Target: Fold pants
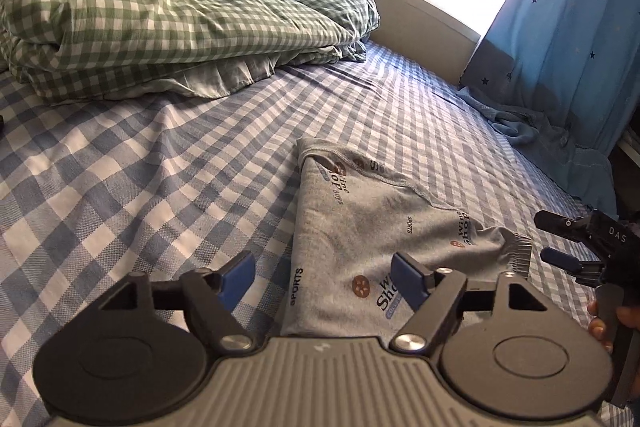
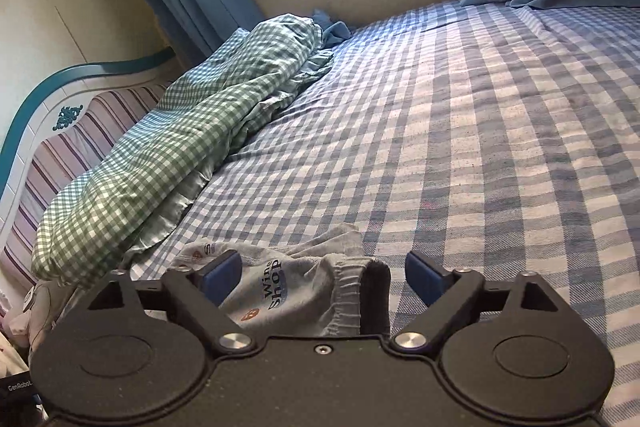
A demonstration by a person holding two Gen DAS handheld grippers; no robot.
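Observation:
Grey printed pants (image 1: 372,239) lie folded into a compact rectangle on the blue checked bed sheet (image 1: 140,163). My left gripper (image 1: 324,277) is open and empty, hovering just above the near edge of the pants. My right gripper (image 2: 324,277) is open and empty over the elastic waistband end of the pants (image 2: 304,287). The right gripper also shows in the left wrist view (image 1: 554,241) at the right edge, beside the pants' ribbed end, with its fingers apart.
A green checked duvet (image 1: 168,15) is bunched at the head of the bed by a striped headboard (image 2: 68,155). Blue star curtains (image 1: 560,27) and crumpled blue cloth (image 1: 540,135) lie along the window side. The sheet (image 2: 500,147) spreads wide beyond the pants.

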